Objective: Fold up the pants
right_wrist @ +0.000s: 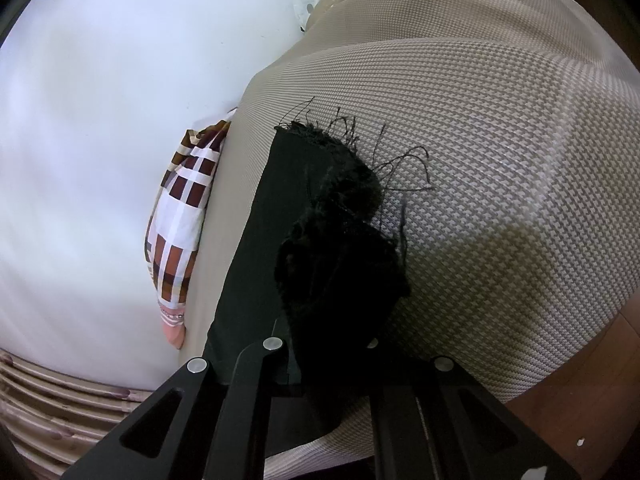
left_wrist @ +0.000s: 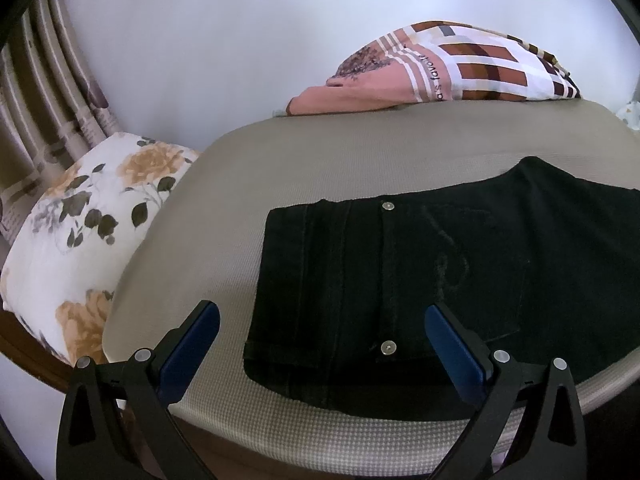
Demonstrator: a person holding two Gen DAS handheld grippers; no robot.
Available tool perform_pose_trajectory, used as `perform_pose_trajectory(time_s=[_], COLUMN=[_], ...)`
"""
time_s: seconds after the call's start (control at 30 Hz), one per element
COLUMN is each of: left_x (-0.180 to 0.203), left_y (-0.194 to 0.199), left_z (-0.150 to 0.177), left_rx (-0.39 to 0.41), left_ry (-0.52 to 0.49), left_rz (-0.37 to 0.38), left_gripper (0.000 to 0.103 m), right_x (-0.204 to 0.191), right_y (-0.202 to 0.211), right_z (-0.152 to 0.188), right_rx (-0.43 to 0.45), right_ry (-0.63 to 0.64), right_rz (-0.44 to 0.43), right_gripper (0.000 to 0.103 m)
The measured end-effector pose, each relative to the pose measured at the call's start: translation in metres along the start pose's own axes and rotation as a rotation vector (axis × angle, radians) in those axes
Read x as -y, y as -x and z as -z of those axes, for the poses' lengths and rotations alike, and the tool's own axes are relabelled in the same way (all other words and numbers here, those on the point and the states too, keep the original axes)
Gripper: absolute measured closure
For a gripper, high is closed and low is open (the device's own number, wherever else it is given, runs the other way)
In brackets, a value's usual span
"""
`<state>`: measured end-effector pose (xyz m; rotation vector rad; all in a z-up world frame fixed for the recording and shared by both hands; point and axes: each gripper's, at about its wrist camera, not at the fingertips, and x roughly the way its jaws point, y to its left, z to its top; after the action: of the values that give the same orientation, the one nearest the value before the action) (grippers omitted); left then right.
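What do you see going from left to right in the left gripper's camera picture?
Striped curtain → flowery pillow → black pants lying flat on the beige mattress. The checked pillow sits farther back, above the pants, so it has no clear place in the order.

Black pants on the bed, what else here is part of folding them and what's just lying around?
Part of the job:
black pants
left gripper, open over the waistband
right gripper, shut on the frayed hem

Just lying about:
floral pillow
checked pillow
curtain
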<state>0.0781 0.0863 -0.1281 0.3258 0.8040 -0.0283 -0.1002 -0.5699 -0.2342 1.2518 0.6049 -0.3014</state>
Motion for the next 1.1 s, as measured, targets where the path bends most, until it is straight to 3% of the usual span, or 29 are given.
perform_pose_trajectory(time_s=[0.7, 1.1], left_x=[-0.004, -0.006], left_y=[-0.007, -0.008], left_z=[0.003, 0.005], left_rx=[-0.021, -0.024], left_ry=[0.011, 0.015], left_rz=[-0.01, -0.009], left_gripper=[0.001, 0.001], right_x=[0.004, -0.05], right_y=[0.006, -0.001], right_z=[0.0, 0.005], right_rx=[0.016, -0.021], right_ry=[-0.053, 0.047], right_rz=[-0.068, -0.126], right_gripper=[0.093, 0.093])
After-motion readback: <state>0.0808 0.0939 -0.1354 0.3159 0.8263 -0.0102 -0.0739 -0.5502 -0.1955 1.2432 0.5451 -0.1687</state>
